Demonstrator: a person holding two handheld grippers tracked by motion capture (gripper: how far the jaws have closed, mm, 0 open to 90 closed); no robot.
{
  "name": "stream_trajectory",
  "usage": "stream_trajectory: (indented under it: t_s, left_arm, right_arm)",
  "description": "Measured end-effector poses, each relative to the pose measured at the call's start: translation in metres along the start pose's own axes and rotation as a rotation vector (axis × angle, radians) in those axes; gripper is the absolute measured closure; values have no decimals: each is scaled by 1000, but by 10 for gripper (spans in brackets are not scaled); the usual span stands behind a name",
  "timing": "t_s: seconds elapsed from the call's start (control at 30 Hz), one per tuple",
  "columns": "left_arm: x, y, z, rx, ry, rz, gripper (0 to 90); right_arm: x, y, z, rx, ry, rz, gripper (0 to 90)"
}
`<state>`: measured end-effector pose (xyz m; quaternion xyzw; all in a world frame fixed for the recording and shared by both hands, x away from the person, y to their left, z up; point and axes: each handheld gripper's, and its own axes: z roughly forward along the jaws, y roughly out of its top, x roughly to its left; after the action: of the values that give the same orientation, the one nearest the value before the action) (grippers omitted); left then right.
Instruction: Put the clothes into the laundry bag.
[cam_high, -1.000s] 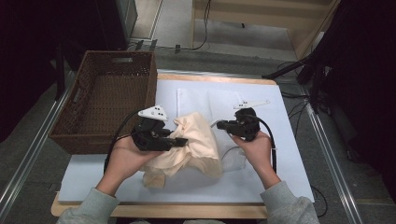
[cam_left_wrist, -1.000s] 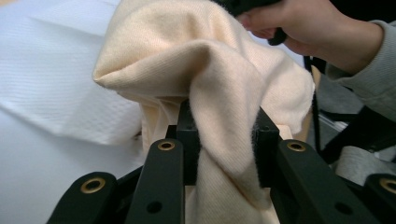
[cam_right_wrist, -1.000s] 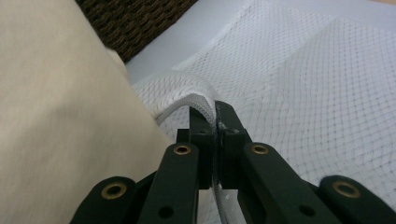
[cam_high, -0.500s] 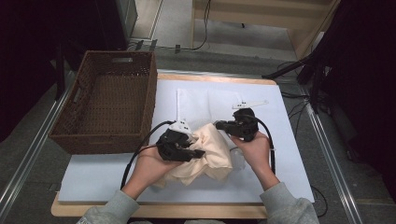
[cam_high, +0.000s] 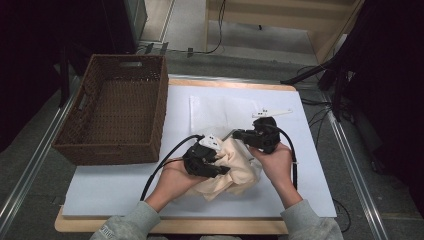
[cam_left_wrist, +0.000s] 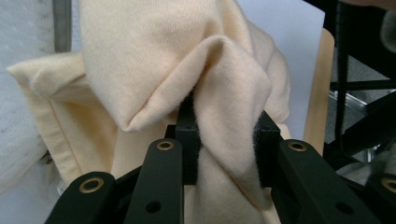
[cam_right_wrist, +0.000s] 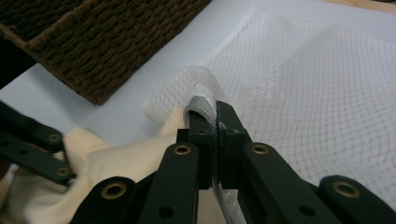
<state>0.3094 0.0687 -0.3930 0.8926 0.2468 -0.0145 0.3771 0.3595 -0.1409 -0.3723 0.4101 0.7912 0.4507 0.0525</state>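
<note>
Probably a lab: cable-strewn floor (cam_high: 320, 107)

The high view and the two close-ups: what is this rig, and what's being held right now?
No robot arm here: a person holds a two-jaw tool in each hand. The high view looks down on a table covered with a white sheet. A brown wicker basket sits at its left, and a white mesh bag lies flat in the middle. Each close-up looks along one tool's black jaws. The left gripper pinches a fold of cream cloth. The right gripper is clamped on the mesh bag's edge.
</note>
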Motion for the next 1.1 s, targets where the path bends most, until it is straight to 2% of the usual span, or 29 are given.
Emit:
stream_trajectory:
  t_s: [0.13,0.27,0.4,0.53,0.63,0.7,0.8,1.03,1.1]
  left_arm:
    - [5,-1,5,-13,2,-25,715]
    - [15,-1,2,-31,-3,-61,715]
    - [23,1,-8,-38,17,-95,717]
    - [33,5,-22,-55,35,-123,725]
    - [41,11,-37,-70,40,-129,730]
    - [42,14,-41,-67,53,-119,730]
    - [40,13,-35,-54,47,-99,729]
    - [36,11,1,-19,20,-88,728]
    - [37,13,8,-29,15,-104,727]
  right_arm:
    - [11,1,-5,-7,14,-23,879]
    - [20,-1,-9,-4,19,-49,879]
    - [23,-4,-14,1,12,-67,880]
    - [23,-5,-18,0,30,-51,885]
    - [27,-6,-18,1,28,-61,887]
    - [30,-6,-18,-5,39,-64,888]
    - [33,-5,-16,-1,35,-76,887]
    - [29,-8,-12,14,35,-60,887]
    - [30,-7,-11,18,34,-63,887]
